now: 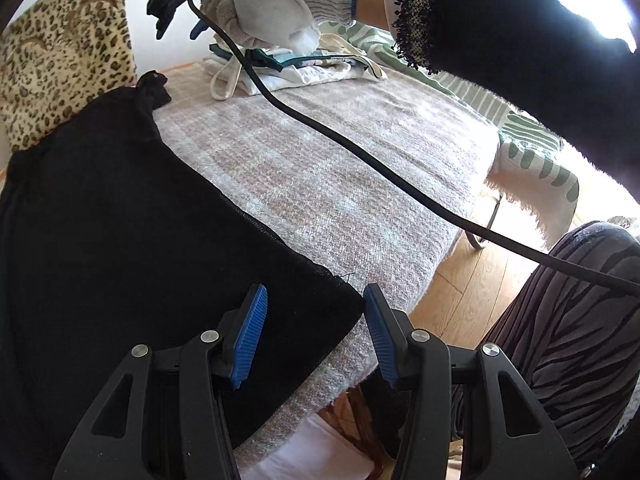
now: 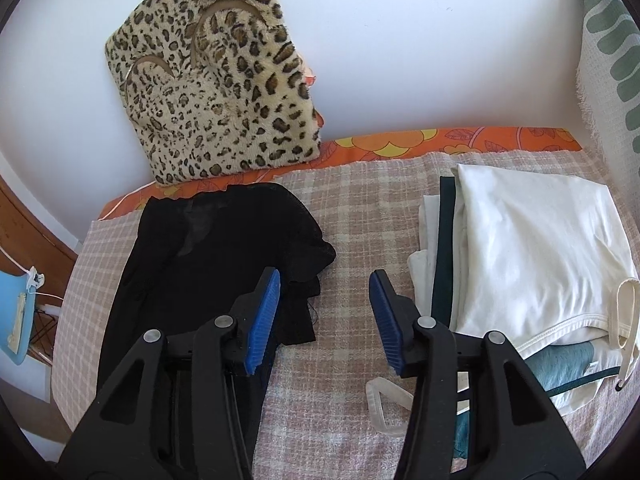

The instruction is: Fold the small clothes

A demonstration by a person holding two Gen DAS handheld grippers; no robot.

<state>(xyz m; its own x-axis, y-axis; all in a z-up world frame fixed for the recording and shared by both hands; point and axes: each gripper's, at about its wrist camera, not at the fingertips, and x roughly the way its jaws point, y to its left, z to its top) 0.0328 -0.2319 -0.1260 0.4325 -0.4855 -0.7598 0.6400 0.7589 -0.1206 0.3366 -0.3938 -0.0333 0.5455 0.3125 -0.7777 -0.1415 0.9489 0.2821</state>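
While the black garment (image 2: 208, 248) lies spread on the checked blanket (image 2: 352, 208), ready for folding, your left gripper (image 1: 316, 332) hovers spread and empty at its near corner. Your right gripper (image 2: 324, 320), equally spread, hangs between it and the folded pile (image 2: 520, 240) kept aside.

Around the folding surface
A leopard-print cushion (image 2: 212, 76) leans against the white wall (image 2: 420, 48), standing on an orange floral sheet (image 2: 460, 140) beneath a checked blanket (image 2: 352, 208).
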